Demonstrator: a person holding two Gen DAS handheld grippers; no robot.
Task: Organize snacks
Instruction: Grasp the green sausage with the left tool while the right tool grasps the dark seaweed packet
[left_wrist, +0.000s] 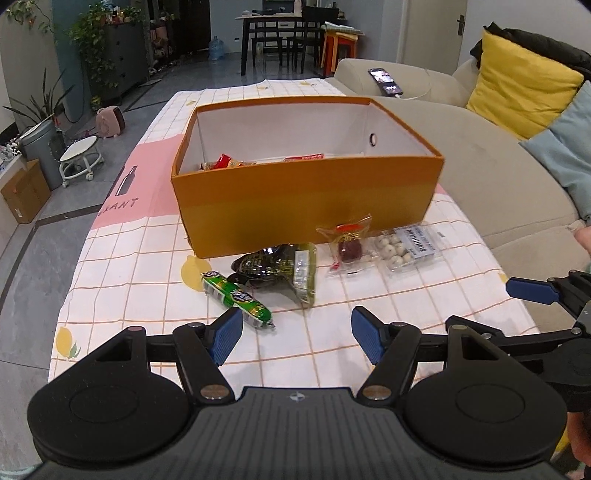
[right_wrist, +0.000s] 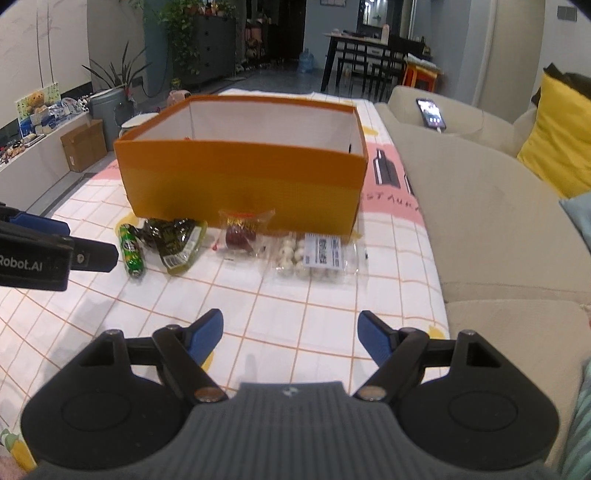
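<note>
An orange box (left_wrist: 306, 206) (right_wrist: 243, 181) stands on the checked tablecloth with a few snack packs (left_wrist: 229, 161) inside. In front of it lie a green sausage stick (left_wrist: 238, 297) (right_wrist: 131, 251), a dark green pouch (left_wrist: 280, 267) (right_wrist: 177, 240), a clear pack with a red date (left_wrist: 347, 245) (right_wrist: 242, 234) and a clear pack of white balls (left_wrist: 400, 247) (right_wrist: 316, 256). My left gripper (left_wrist: 297, 332) is open, just short of the sausage stick. My right gripper (right_wrist: 291, 334) is open over bare cloth in front of the ball pack. Nothing sits between either pair of fingers.
A beige sofa (right_wrist: 480, 206) runs along the table's right edge, with a phone (right_wrist: 430, 112) on its arm and a yellow cushion (left_wrist: 517, 96). The floor, a stool (left_wrist: 79, 158) and a cardboard box (left_wrist: 24, 192) lie left. A dining table (left_wrist: 280, 27) stands far back.
</note>
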